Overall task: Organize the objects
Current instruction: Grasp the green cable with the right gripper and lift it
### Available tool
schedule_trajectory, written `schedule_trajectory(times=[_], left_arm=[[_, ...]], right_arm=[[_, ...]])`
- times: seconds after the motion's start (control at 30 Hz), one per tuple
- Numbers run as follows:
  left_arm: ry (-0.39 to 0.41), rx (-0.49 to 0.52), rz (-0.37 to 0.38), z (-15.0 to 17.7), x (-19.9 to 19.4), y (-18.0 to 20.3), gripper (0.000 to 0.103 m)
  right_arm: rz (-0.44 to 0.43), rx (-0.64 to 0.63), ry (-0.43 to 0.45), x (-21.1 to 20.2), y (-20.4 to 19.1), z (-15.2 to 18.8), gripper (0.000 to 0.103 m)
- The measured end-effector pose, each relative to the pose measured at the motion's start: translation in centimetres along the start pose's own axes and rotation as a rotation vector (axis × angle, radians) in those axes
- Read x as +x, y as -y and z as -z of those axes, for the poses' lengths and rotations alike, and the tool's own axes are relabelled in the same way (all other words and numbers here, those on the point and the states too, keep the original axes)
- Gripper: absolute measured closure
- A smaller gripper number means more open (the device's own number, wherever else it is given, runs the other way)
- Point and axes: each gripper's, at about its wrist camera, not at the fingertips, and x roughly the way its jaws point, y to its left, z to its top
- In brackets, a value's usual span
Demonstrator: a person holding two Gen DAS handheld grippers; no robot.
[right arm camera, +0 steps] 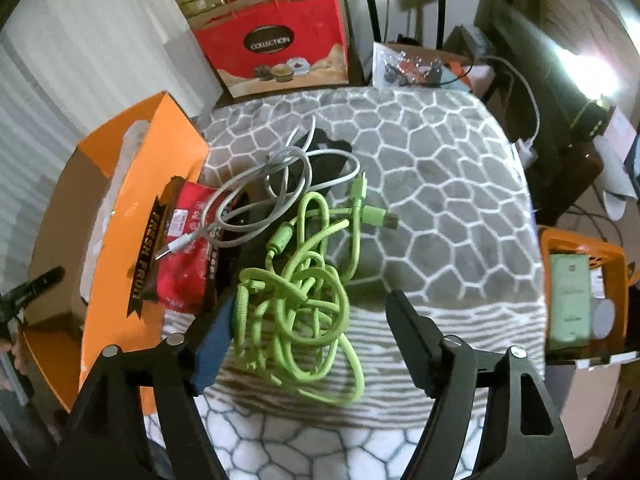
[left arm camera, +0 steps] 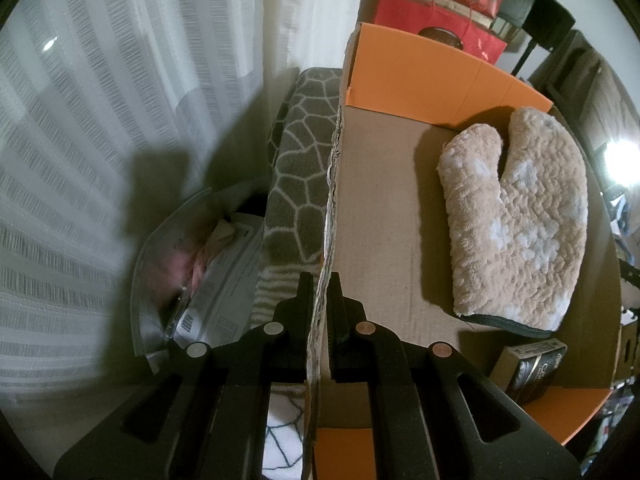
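My left gripper [left arm camera: 321, 280] is shut on the left wall [left arm camera: 330, 208] of the orange cardboard box [left arm camera: 420, 72]. Inside the box lie a beige plush mitt [left arm camera: 516, 224] and a small dark packet [left arm camera: 530, 368]. My right gripper [right arm camera: 312, 304] is open above the grey patterned mat [right arm camera: 440, 184], its fingers on either side of a tangled green cable [right arm camera: 296, 296]. A white cable [right arm camera: 260, 188], a red packet [right arm camera: 188, 240] and a dark object [right arm camera: 320, 160] lie beside the orange box [right arm camera: 132, 200] in the right wrist view.
White curtains [left arm camera: 100, 140] hang at the left. A clear bag with papers [left arm camera: 208, 272] sits left of the box. Red gift boxes [right arm camera: 276, 44] stand behind the mat. An orange basket [right arm camera: 584, 292] with a green box is at the right.
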Motion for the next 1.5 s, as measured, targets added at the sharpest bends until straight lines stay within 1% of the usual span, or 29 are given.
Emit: schedule_trajectory(times=[0.1,0.17,0.23,0.3,0.37,0.4,0.5,0.67,0.87,1.07,1.2,1.5], left_arm=[[0.000,0.000,0.000,0.0,0.1,0.0,0.097],[0.000,-0.001,0.001,0.0,0.1,0.0,0.097],[0.001,-0.002,0.002,0.1,0.1,0.0,0.097],[0.000,-0.002,0.002,0.1,0.1,0.0,0.097],[0.000,-0.001,0.002,0.1,0.1,0.0,0.097],[0.000,-0.002,0.002,0.1,0.1,0.0,0.097],[0.000,-0.002,0.002,0.0,0.1,0.0,0.097],[0.000,-0.002,0.003,0.0,0.1,-0.1,0.097],[0.000,-0.003,0.003,0.0,0.1,-0.1,0.097],[-0.001,-0.002,0.004,0.0,0.0,-0.1,0.097],[-0.001,-0.002,0.004,0.0,0.1,-0.1,0.097],[-0.001,-0.004,0.005,0.1,0.0,0.0,0.098]], right_arm=[[-0.003,0.018,-0.028,1.3,-0.1,-0.2,0.027],[-0.023,0.029,-0.049,2.2,-0.2,-0.2,0.028],[-0.032,0.033,-0.058,2.8,-0.3,-0.1,0.037],[-0.030,0.023,-0.071,3.4,-0.5,0.0,0.058],[-0.003,0.006,-0.074,3.8,-0.6,0.3,0.066],[-0.008,0.001,-0.062,3.6,-0.6,0.4,0.071],[-0.017,0.010,-0.043,3.1,-0.1,0.6,0.077],[0.000,0.018,0.007,1.2,0.5,0.6,0.081],[0.014,0.047,0.088,-2.6,1.6,-0.1,0.083],[0.013,0.038,0.160,-6.4,1.1,-0.9,0.083],[-0.002,0.009,0.207,-9.1,-0.3,-1.2,0.083],[-0.051,-0.109,0.277,-12.6,-6.4,-2.1,0.083]])
